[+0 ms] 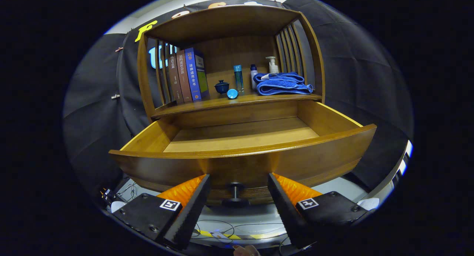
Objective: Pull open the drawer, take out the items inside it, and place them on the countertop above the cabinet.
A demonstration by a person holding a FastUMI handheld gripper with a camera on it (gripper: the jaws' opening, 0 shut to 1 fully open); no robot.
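The wooden drawer stands pulled out toward me, and its bare floor shows nothing lying on it. Its dark round knob sits between my fingers, with a gap on each side. My gripper is open, its fingers at the drawer front. On the countertop above the drawer rest a folded blue towel, a small blue lidded cup, a round blue lid, a tall teal bottle, a small white bottle and a pump bottle.
Three books stand upright at the countertop's left, under the cabinet's wooden top and between slatted sides. Cables and yellow-black tape lie on the pale floor below the drawer. A hand's edge shows beneath my fingers.
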